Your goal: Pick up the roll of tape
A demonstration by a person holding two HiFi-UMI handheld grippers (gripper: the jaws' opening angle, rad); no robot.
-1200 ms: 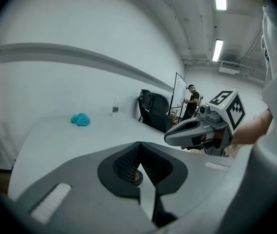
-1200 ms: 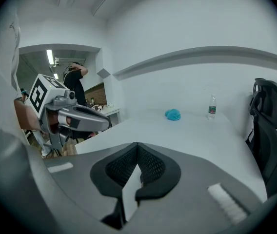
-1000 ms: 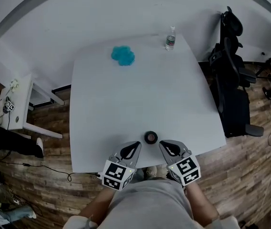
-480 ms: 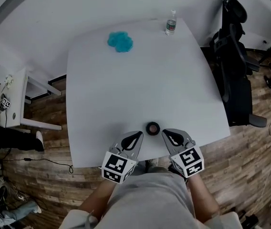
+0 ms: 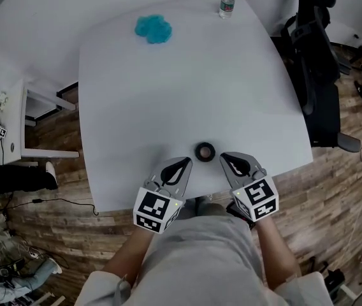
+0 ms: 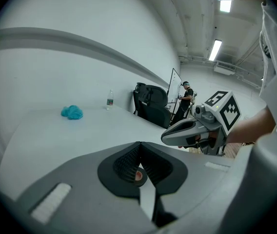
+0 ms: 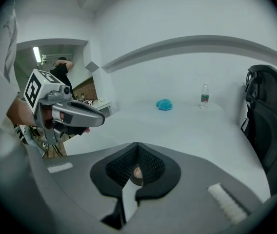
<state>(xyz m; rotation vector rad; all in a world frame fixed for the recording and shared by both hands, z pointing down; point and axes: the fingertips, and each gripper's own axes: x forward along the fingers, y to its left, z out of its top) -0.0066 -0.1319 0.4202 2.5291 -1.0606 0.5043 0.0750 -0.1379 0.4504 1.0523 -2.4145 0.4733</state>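
**Closed grippers settle in on the tape, nothing grasped yet**

The white table fills the head view, with a black chair beside its right side. The left gripper and right gripper have sunk a little over its near edge, both with jaws pressed together and empty. A blue cloth and a bottle sit along its far edge. The roll of tape lies flat by the near edge, just ahead of both tips. This looks like approach only: one pair of jaws must part first.

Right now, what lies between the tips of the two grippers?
The roll of tape lies on the table between the left gripper and the right gripper; the head view shows it.
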